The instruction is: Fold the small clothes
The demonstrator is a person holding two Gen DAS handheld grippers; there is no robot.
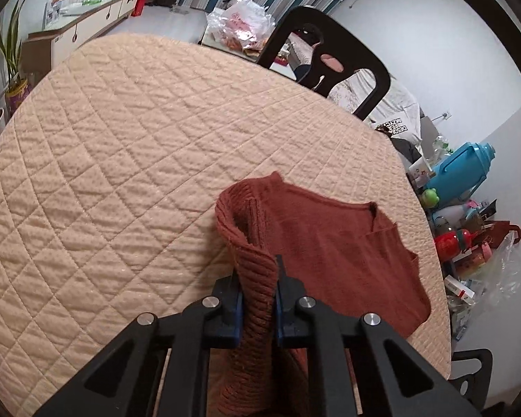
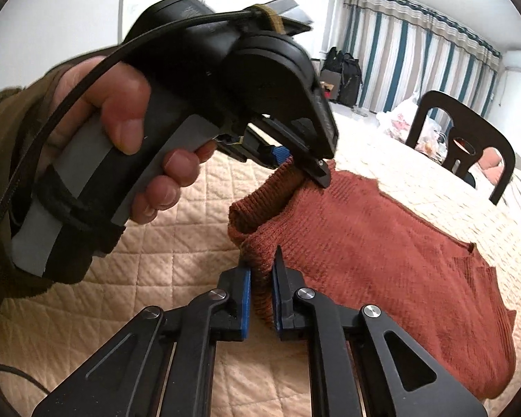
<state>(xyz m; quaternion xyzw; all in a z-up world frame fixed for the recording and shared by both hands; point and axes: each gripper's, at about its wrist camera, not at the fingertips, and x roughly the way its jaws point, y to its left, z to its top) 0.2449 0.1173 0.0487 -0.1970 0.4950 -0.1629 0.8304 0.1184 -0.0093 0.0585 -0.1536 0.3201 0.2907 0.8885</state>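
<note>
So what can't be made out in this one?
- Left wrist view: near part of the rust knit top, hidden behind the left hand-held gripper.
- Right wrist view: the table edge beyond the left hand, blocked by it.
- Left wrist view: lettering on the white garment, too small.

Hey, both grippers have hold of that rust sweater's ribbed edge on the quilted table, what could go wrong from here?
1. The sweater lies near the table's right edge; a pull that way might drag it off.
2. The left gripper and right gripper pinch the same ribbed hem close together, so they may collide or bunch the knit unevenly.
3. Each grips only a thin fold; it could slip out mid-fold.
</note>
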